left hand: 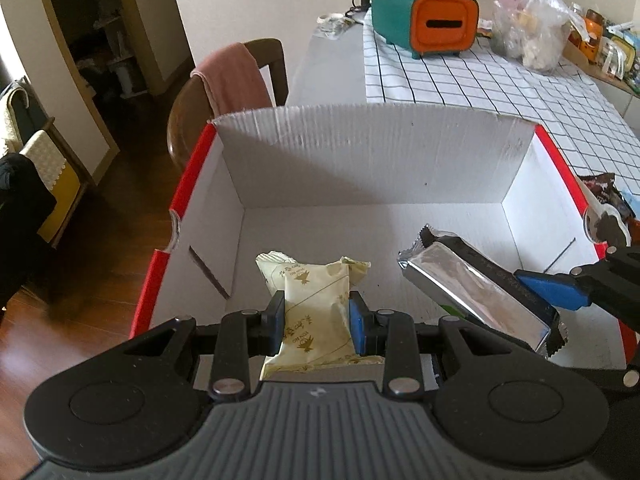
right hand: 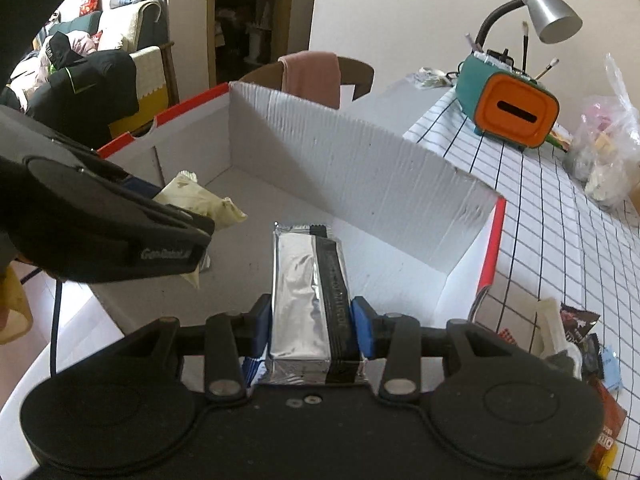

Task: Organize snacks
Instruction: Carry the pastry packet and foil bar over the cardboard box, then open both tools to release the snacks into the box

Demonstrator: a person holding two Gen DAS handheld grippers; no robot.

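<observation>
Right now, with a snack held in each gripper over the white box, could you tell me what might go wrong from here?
1. The left gripper and right gripper hang close together above the white box; the silver packet reaches toward the cream packet, so they could bump on lowering.
2. The soft cream packet is pinched at its middle and may be crushed.
3. The long silver packet, tilted, may land askew.
</observation>
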